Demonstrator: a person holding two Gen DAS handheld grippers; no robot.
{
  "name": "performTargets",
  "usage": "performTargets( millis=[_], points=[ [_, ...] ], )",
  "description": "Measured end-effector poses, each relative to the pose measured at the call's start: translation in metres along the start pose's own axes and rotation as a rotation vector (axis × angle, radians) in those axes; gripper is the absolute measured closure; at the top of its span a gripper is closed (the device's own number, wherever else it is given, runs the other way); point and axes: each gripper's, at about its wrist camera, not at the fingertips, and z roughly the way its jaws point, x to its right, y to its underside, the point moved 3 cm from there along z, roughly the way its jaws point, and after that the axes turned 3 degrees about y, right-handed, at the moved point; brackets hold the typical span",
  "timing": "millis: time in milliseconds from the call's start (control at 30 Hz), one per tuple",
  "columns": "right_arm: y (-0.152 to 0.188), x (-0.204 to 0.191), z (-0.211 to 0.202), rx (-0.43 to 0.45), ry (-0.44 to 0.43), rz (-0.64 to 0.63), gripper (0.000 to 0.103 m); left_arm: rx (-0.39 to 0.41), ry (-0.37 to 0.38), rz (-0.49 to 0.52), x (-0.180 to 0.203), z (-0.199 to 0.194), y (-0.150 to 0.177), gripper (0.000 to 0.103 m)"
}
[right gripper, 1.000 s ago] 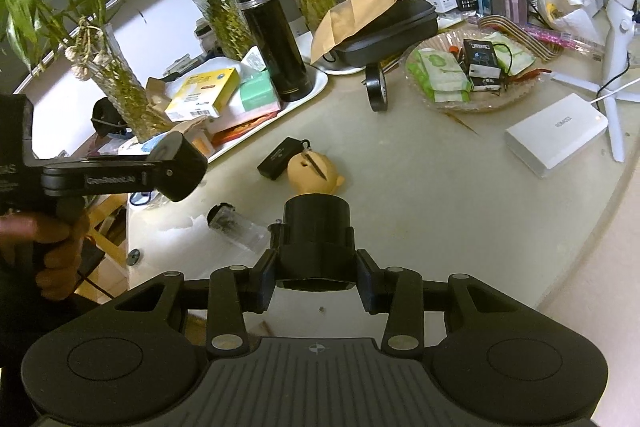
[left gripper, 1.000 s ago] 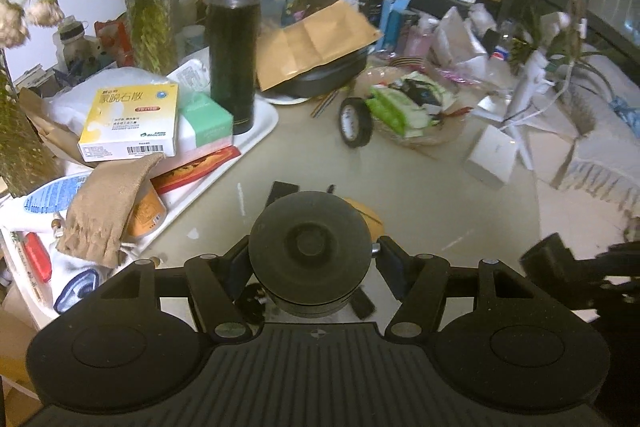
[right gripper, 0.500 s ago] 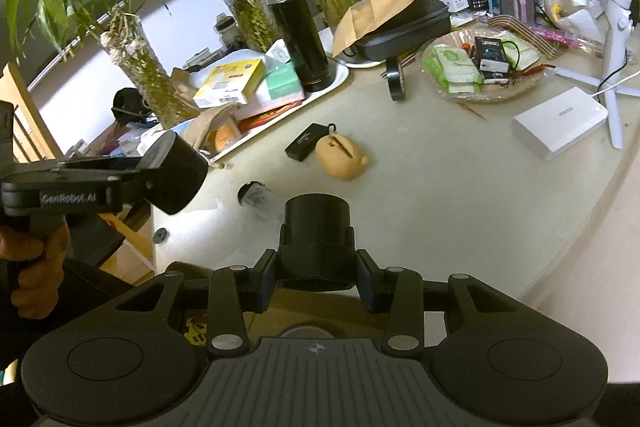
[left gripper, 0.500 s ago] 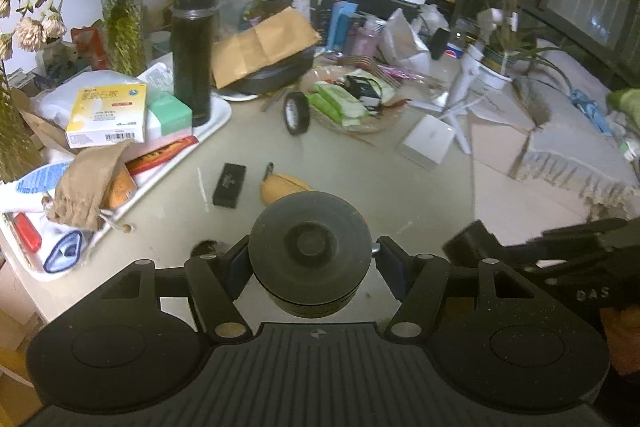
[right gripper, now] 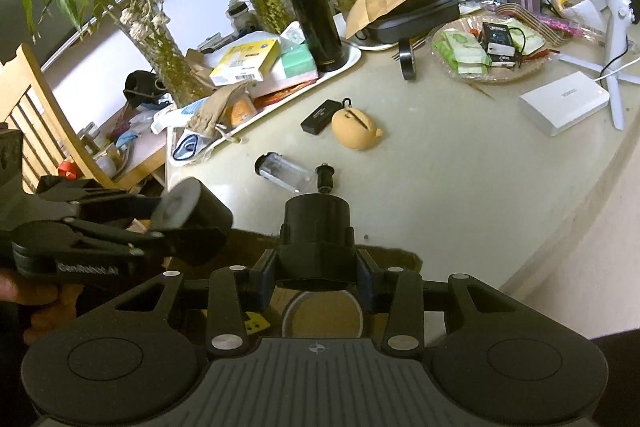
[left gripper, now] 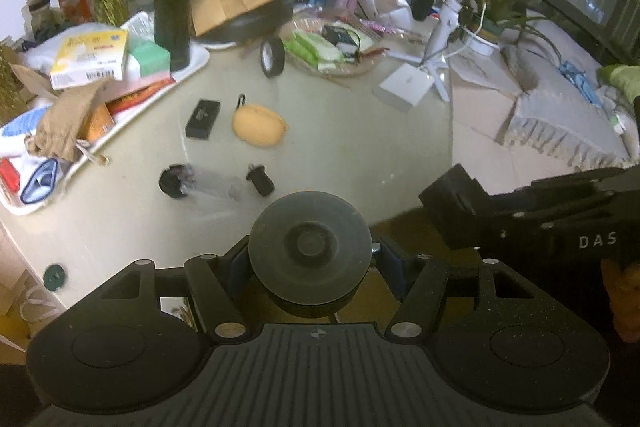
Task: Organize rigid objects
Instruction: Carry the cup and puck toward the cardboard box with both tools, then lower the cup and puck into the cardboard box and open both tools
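Note:
My left gripper [left gripper: 310, 261] is shut on a black round cap [left gripper: 309, 241], held above the table's near edge. My right gripper [right gripper: 317, 259] is shut on a black cylindrical cup [right gripper: 317, 223], also held off the table's near edge. On the beige table [left gripper: 360, 155] lie a clear bottle with a black lid [left gripper: 200, 183], a small black plug [left gripper: 261, 179], a tan pouch [left gripper: 259, 131] and a black case [left gripper: 202, 119]. These also show in the right wrist view: bottle [right gripper: 282, 173], plug [right gripper: 325, 179], pouch [right gripper: 356, 129], case [right gripper: 320, 117].
A white tray [right gripper: 352, 57] holds boxes and a tall black flask [right gripper: 314, 23]. A tape roll [right gripper: 408, 59], a wicker dish of packets [right gripper: 486, 53], a white box [right gripper: 564, 103] and plant vases [right gripper: 160, 55] crowd the back. A wooden chair [right gripper: 36, 131] stands left.
Both grippers have pulled back and up from the table, each keeping its object. More of the table and the loose items on it has come into view.

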Motion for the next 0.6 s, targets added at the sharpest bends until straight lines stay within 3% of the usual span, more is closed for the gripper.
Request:
performTargets(
  millis=[200,367,600],
  points=[
    [0.007,0.000,-0.002,-0.007,0.001,0.003,0.059,-0.039,-0.010,0.004,0.000,0.014,0.012,0.039],
    [0.012,0.000,-0.004,-0.010,0.001,0.009,0.059,-0.026,-0.025,-0.023,-0.005,0.027,0.023,0.038],
    [0.020,0.003,-0.009,-0.016,0.008,0.019,0.059,0.005,-0.038,-0.038,-0.005,0.008,0.024,0.037]
  ],
)
